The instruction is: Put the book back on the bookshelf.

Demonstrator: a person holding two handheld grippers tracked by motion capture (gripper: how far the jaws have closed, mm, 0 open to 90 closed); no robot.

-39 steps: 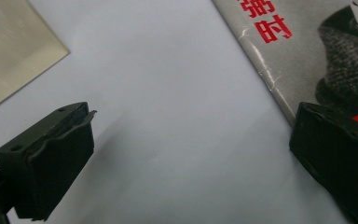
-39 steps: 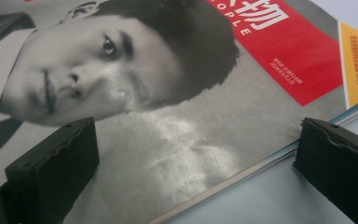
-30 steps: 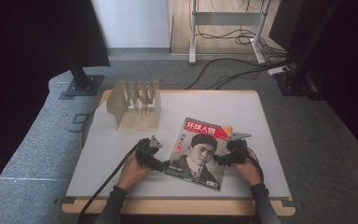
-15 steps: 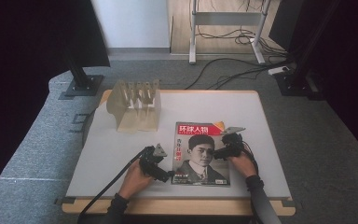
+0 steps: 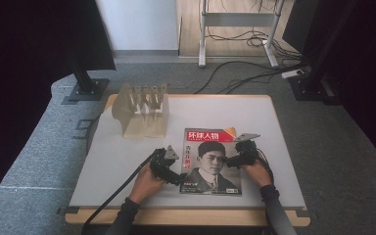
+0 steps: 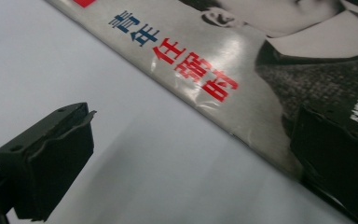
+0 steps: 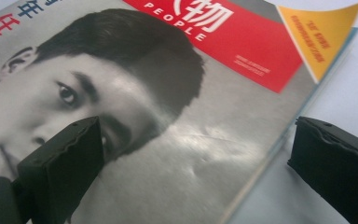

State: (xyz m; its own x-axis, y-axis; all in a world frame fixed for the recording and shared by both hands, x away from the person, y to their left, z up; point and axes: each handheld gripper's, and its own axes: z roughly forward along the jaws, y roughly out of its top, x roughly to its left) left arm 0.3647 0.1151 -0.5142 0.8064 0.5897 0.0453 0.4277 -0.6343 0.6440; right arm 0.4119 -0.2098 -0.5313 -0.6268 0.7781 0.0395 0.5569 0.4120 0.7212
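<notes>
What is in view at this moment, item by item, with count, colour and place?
magazine: one, red masthead, black-and-white portrait cover, flat on the table's near right half.
rack: one, pale translucent, slotted, far left of the table.
table: one, light grey top, wooden edge.
cables: several, dark, on the floor beyond the table.
left gripper: one, black, open, straddling the magazine's left edge.
right gripper: one, black, open, straddling the magazine's right edge.
hands: two, at the near edge.

Glossy paper magazine (image 5: 211, 161) with sheen on its cover, lying on a smooth matt white table (image 5: 127, 156); beyond it, a translucent plastic rack (image 5: 142, 110); jaw pads matt black.
</notes>
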